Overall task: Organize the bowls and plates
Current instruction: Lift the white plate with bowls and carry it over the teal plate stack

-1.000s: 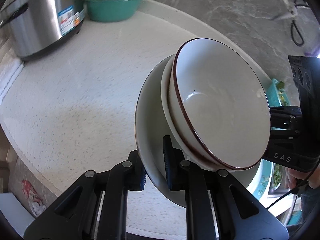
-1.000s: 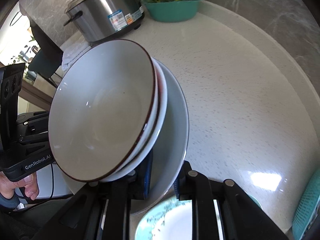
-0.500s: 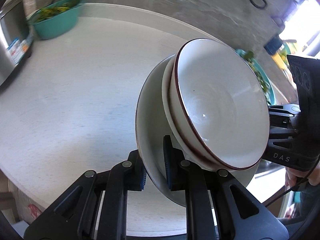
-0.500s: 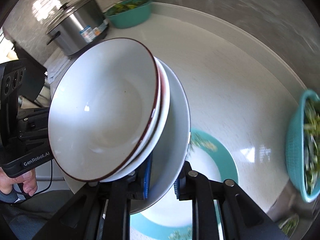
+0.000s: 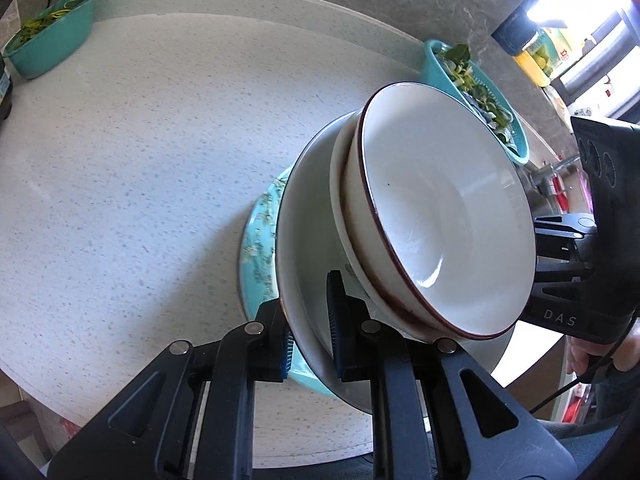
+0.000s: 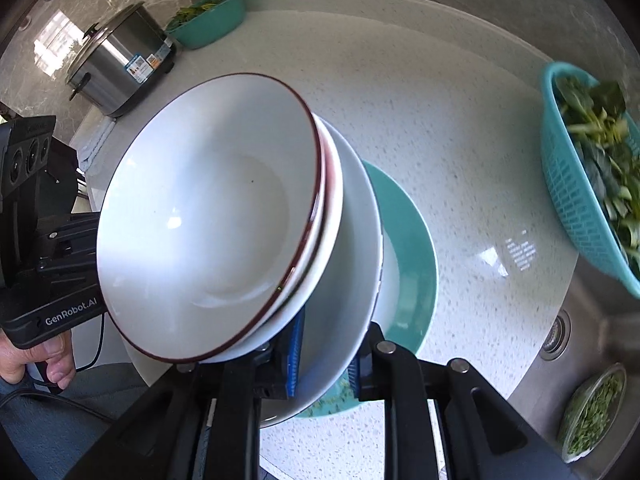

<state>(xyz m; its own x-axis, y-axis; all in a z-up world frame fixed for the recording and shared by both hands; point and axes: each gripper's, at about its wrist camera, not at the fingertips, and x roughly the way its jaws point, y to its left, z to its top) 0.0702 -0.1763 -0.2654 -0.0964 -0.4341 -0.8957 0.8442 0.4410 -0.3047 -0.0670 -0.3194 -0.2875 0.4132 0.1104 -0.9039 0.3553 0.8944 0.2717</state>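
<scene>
White ceramic stack, three pieces: a wide white plate (image 5: 304,264) at the bottom, a white bowl (image 5: 340,184) nested on it, and a second white bowl with a dark red rim (image 5: 436,216) on top. The stack was carried tilted above the speckled pale desk (image 5: 140,160), clear of its surface. Left claw (image 5: 308,320) was pinching one edge of the white plate, blue pads on either face of the rim. Right claw (image 6: 324,344) was pinching the opposite edge of the same plate in like manner. Directly below the stack lay a teal plate (image 6: 412,240) with a leaf pattern, flat on the desk and partly covered from view. Also on the desk: a teal colander of cut greens (image 6: 588,184) at one side near a steel sink (image 6: 580,340), a teal basin of greens (image 6: 208,20) at the far edge, and a steel rice cooker (image 6: 120,64) beside it. A small glass dish of chopped greens (image 6: 592,412) sat by the sink.
</scene>
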